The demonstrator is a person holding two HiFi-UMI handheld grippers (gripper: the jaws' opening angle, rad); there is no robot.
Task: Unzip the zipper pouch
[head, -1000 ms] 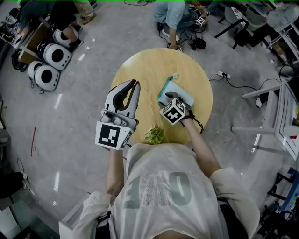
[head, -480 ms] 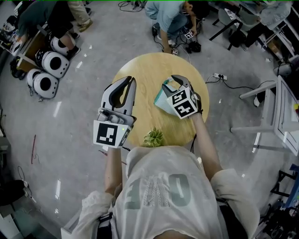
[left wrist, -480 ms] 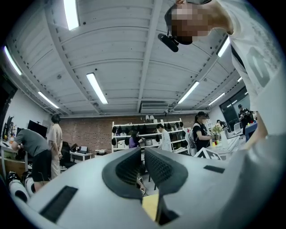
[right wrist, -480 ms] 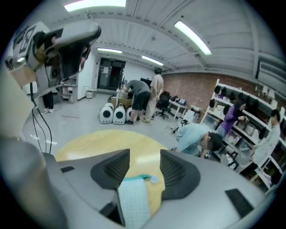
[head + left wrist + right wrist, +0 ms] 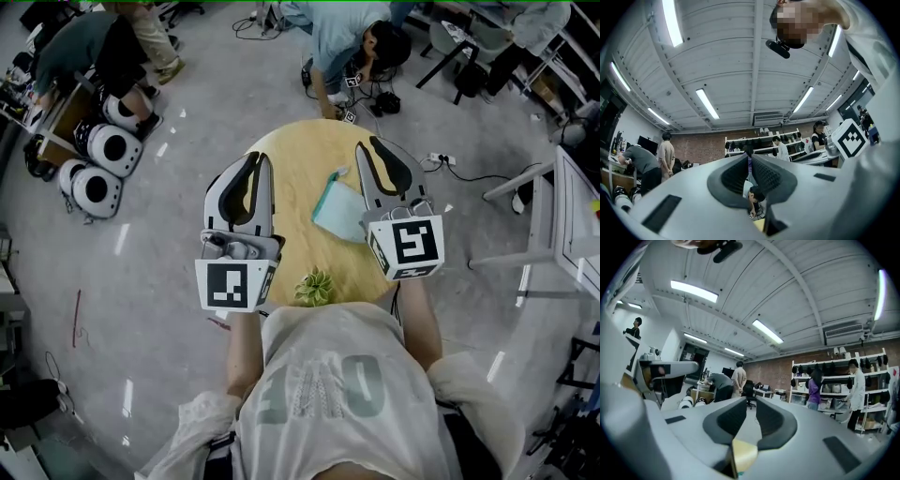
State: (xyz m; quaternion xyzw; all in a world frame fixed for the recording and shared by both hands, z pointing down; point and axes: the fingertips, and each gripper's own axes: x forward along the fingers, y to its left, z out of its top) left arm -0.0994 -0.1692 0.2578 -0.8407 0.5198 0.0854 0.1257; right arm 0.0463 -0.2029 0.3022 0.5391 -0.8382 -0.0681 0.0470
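Observation:
The teal and white zipper pouch (image 5: 336, 211) lies flat on the round wooden table (image 5: 300, 150), with no gripper touching it. My left gripper (image 5: 262, 158) hangs above the table's left part, pointing away from me, jaws shut and empty. To the right of the pouch and well above it, my right gripper (image 5: 372, 142) also points away from me. Its jaws have just been closing and now stand together with nothing between them. In the left gripper view the left gripper (image 5: 749, 158) faces the room and ceiling. The right gripper (image 5: 750, 401) does the same in the right gripper view.
A small green plant (image 5: 314, 286) stands at the table's near edge. On the floor at the left sit white round devices (image 5: 94, 164). A person (image 5: 347, 37) crouches beyond the table among cables. A white desk frame (image 5: 562, 225) stands at the right.
The right gripper has come up off the pouch and swung from pointing down to pointing level. The pouch stays on the table. The left gripper has risen a little.

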